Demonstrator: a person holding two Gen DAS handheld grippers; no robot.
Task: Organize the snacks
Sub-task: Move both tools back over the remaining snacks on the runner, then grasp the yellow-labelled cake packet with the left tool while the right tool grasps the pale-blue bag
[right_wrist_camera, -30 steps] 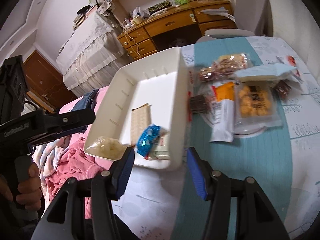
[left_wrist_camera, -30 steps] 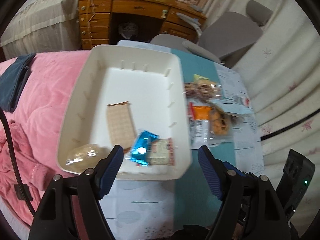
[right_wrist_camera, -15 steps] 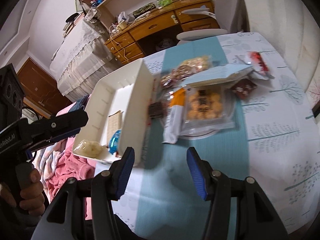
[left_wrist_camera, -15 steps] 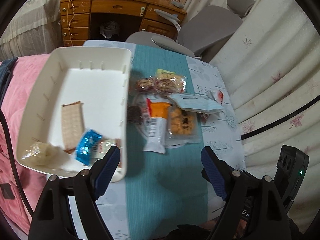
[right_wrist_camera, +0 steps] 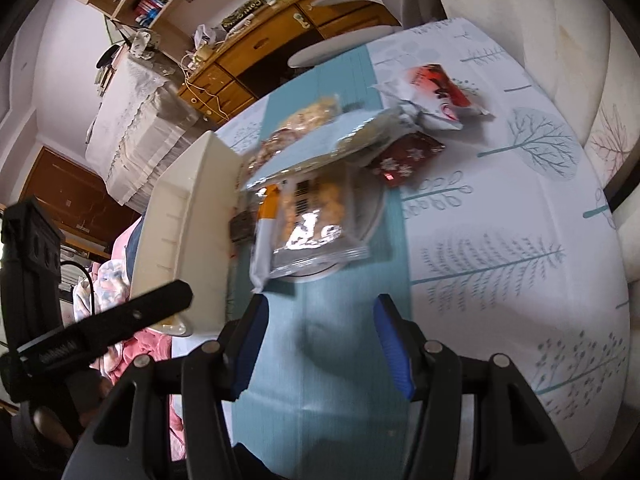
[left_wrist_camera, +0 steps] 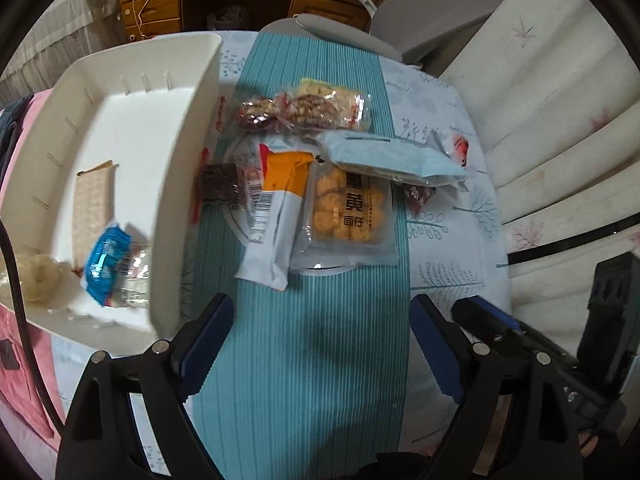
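The counter (left_wrist_camera: pixel 440 248) carries a white cloth printed with trees and a teal striped runner (left_wrist_camera: pixel 320 340) down its middle. A large white bin (left_wrist_camera: pixel 184 184) sits at the left edge of the counter, its right wall just beside the pile of snacks. Inside the bin lie a tan wafer pack (left_wrist_camera: pixel 92 204), a blue packet (left_wrist_camera: pixel 106 262) that overlaps the wafer pack's near end, and a pale clear-wrapped item (left_wrist_camera: pixel 38 276) in the near left corner. The snack pile rests on a white plate (right_wrist_camera: pixel 372 220) on the runner. The pile contains a clear bag of golden puffs (left_wrist_camera: pixel 348 208), a white and orange packet (left_wrist_camera: pixel 276 216) touching its left side, a pale blue packet (left_wrist_camera: pixel 392 156) lying across the top of the puff bag, a clear bag of nuts (left_wrist_camera: pixel 308 110) at the far end, and a small dark brown bar (left_wrist_camera: pixel 220 184) against the bin wall. A red and white packet (right_wrist_camera: pixel 436 92) and a small dark red packet (right_wrist_camera: pixel 404 156) lie on the cloth to the right of the plate. The left gripper (left_wrist_camera: pixel 320 344) hovers over the runner near the pile, spread wide, holding nothing. The right gripper (right_wrist_camera: pixel 320 340) hovers over the same runner, also spread wide and empty.
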